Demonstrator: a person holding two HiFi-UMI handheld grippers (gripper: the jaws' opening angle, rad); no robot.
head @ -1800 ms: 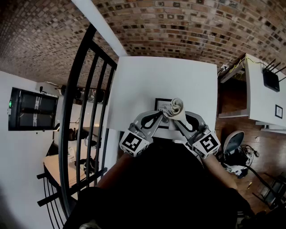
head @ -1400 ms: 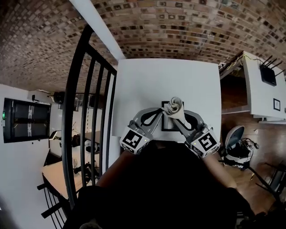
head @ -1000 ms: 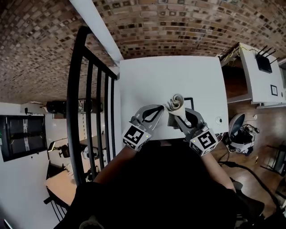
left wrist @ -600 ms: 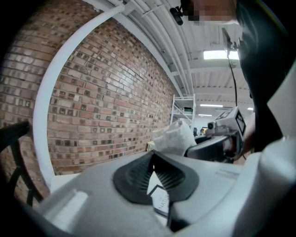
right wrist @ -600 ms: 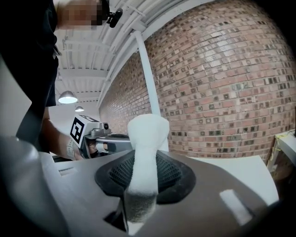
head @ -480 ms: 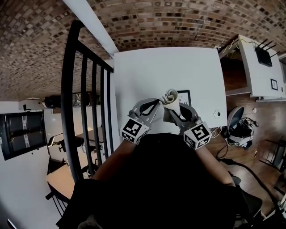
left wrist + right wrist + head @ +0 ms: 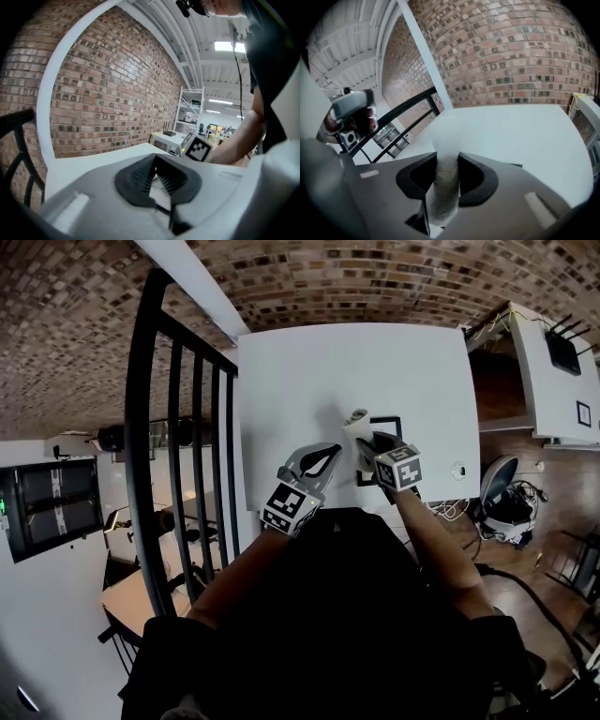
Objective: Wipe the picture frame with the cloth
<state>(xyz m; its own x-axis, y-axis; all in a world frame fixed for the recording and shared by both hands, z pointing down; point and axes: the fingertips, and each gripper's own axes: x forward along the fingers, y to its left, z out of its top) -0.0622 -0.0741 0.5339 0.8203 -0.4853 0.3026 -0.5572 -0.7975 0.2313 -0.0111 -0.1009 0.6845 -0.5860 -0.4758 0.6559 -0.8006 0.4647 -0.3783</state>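
The black picture frame (image 7: 385, 423) lies flat near the white table's front edge, mostly covered. My right gripper (image 7: 363, 440) hangs over it, shut on a rolled beige cloth (image 7: 356, 420) whose end sticks out past the fingertips. In the right gripper view, the cloth (image 7: 446, 178) fills the gap between the jaws of the right gripper (image 7: 446, 161). My left gripper (image 7: 332, 448) sits just left of the frame with its tips together and nothing between them. The left gripper view shows the left gripper (image 7: 154, 162) with its pads meeting above the bare table.
The white table (image 7: 309, 371) stands against a brick wall. A black railing (image 7: 178, 427) runs along its left side. A small round object (image 7: 458, 468) lies at the table's right front. To the right are a white desk with a router (image 7: 567, 352) and a chair (image 7: 506, 502).
My right gripper has moved forward over the frame with the cloth, and its marker cube now sits farther onto the table. The left gripper has stayed where it was.
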